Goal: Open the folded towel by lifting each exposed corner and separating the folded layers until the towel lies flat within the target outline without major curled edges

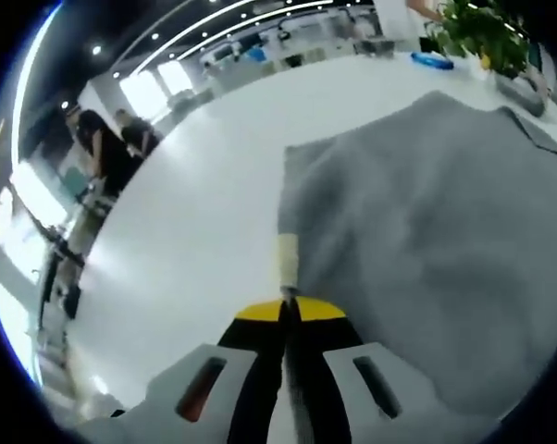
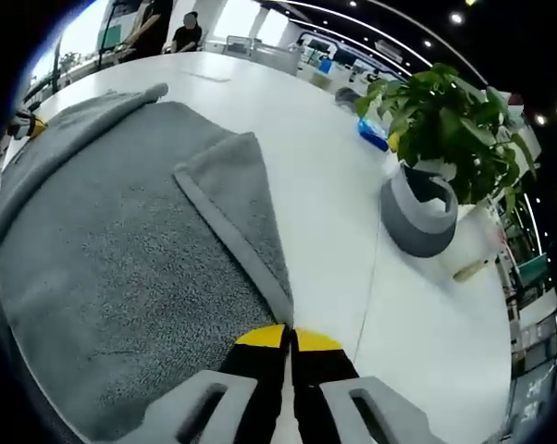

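A: Towel [image 1: 427, 240] is grey and spread over the white table [image 1: 204, 231]. In the left gripper view it fills the 3 o'clock half, and the left gripper [image 1: 286, 310] is clenched on its hemmed edge at 6 o'clock. The right gripper [image 2: 288, 338] pinches the hem too, jaws closed at 6 o'clock in the right gripper view.

B: Flat yet?

A: No. A triangular flap [image 2: 237, 199] lies doubled back near centre, and a raised fold [image 2: 84, 116] runs along 10 o'clock. I see no target outline.

B: Risks?

A: In my judgement, uneven pulling could drag the whole towel instead of parting layers, or a thin hem could slip out and curl again.

B: Anything nearby?

A: A potted plant [image 2: 436, 139] at 2 o'clock, with a blue object [image 2: 373, 134] beside it and a thin cord [image 2: 376, 250] across the table. The plant stands near the towel's edge, so a wide sweep there might knock it. People [image 1: 112, 143] stand well apart.
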